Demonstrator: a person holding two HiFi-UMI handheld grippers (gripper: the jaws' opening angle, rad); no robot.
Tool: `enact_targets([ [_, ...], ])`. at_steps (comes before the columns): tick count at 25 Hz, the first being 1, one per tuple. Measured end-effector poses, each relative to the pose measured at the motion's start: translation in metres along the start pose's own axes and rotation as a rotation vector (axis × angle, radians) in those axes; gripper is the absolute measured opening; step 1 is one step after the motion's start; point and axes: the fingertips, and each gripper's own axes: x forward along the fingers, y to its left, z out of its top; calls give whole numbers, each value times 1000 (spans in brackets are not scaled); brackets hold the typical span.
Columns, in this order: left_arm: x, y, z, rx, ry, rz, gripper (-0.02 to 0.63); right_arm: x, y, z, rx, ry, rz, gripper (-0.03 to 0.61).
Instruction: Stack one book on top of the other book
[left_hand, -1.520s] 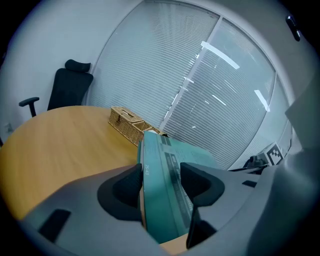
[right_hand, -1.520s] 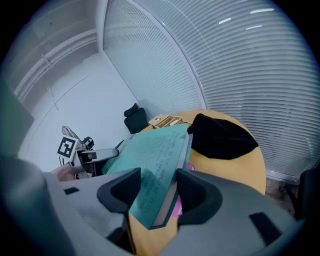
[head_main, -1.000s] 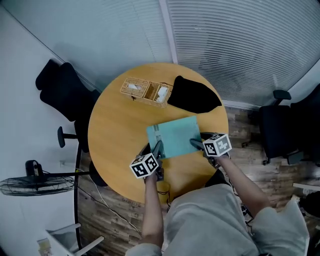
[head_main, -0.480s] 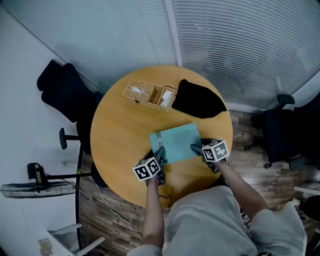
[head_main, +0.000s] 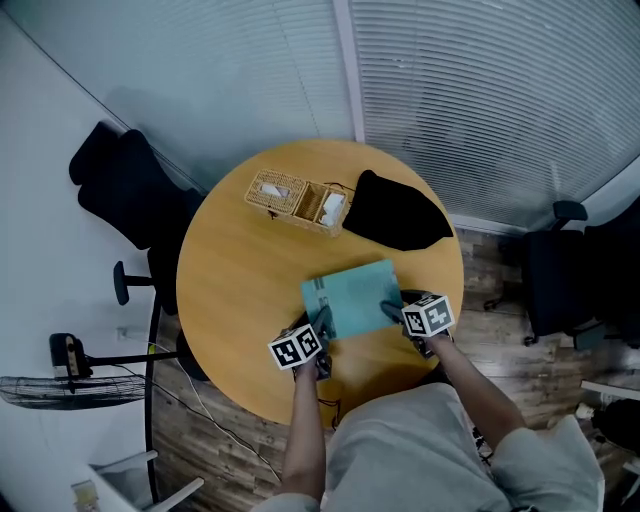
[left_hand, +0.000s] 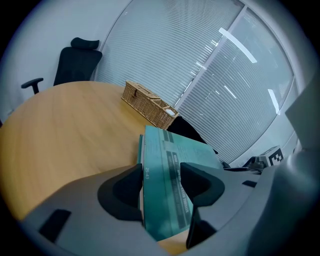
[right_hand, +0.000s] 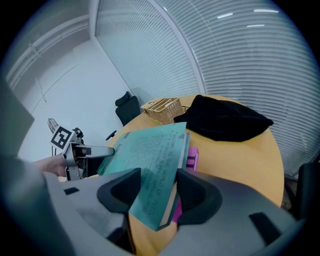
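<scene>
A teal book (head_main: 352, 295) hangs level just above the round wooden table (head_main: 235, 285), carried from both sides. My left gripper (head_main: 322, 320) is shut on its near left edge, and in the left gripper view the cover (left_hand: 170, 150) runs between the pads of that gripper (left_hand: 161, 172). My right gripper (head_main: 392, 305) is shut on the near right edge. In the right gripper view the teal book (right_hand: 150, 145) sits between that gripper's (right_hand: 157, 180) pads, and a magenta book (right_hand: 191, 159) lies right under it. I cannot tell whether the two books touch.
A wicker basket (head_main: 298, 199) and a black bag (head_main: 395, 212) lie at the table's far side. Black office chairs stand at the left (head_main: 120, 190) and right (head_main: 560, 260). A floor fan (head_main: 50, 385) stands at the lower left.
Both grippers have sunk toward the table with the teal book still held between them, and it has come slightly nearer to me.
</scene>
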Motion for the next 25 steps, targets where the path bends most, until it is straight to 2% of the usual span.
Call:
enact_targets([
  [17,20,-5,-9,-53,29,-45,253,8,-23,-22,16,35,-31,234],
  [25,28,4,-11,-76,20,-25,253,18,-24,-26,54,16,-42,236],
])
